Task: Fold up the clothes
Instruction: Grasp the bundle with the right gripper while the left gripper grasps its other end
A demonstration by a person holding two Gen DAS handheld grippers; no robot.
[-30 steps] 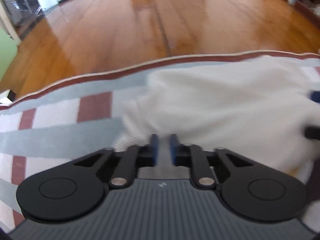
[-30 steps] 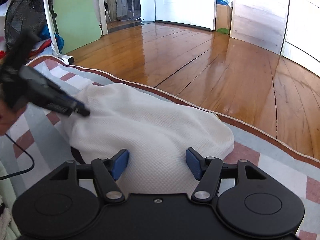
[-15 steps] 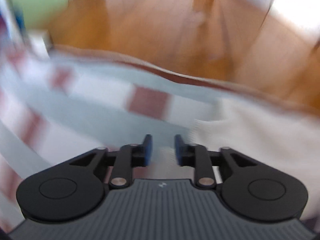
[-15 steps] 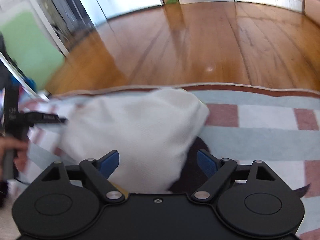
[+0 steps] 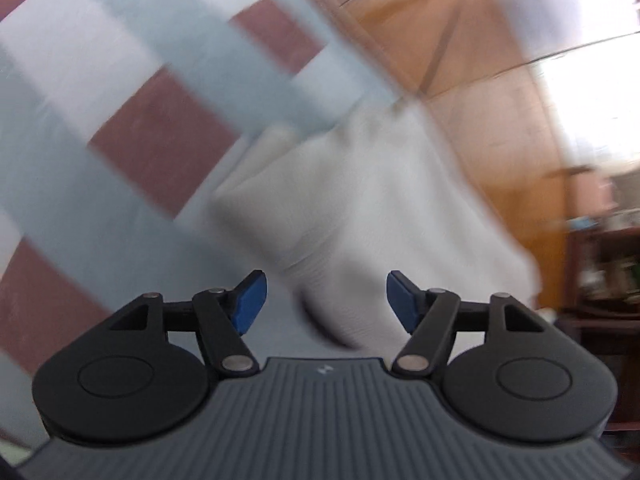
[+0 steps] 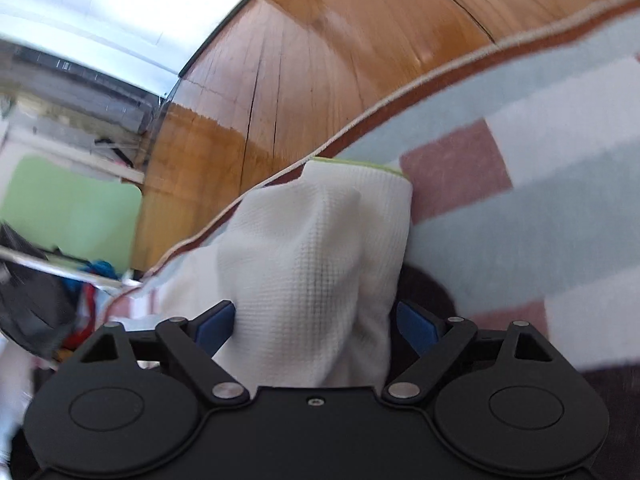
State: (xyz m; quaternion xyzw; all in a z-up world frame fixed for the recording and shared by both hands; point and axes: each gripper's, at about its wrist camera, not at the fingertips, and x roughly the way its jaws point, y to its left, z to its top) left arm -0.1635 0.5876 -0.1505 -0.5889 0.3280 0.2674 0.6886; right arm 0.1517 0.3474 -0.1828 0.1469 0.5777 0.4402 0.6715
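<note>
A white garment (image 6: 320, 264) lies bunched near the striped rug's (image 6: 520, 208) edge. Left tool (image 5: 324, 300) and right tool (image 6: 316, 320) both gape apart, holding nothing; a regrasp seems due.

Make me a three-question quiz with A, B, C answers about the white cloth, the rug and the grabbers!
1. Where does the white garment lie?
A. on the striped rug
B. on a chair
C. in a basket

2. What colour is the thin trim at the garment's far edge?
A. black
B. yellow-green
C. orange

3. How is the left gripper?
A. shut on the cloth
B. open, holding nothing
C. out of view

Answers:
1 A, the rug's red, grey and white stripes show all round the cloth.
2 B, a yellow-green line runs along its far edge in the right wrist view.
3 B, its blue pads stand wide apart with a gap between.
</note>
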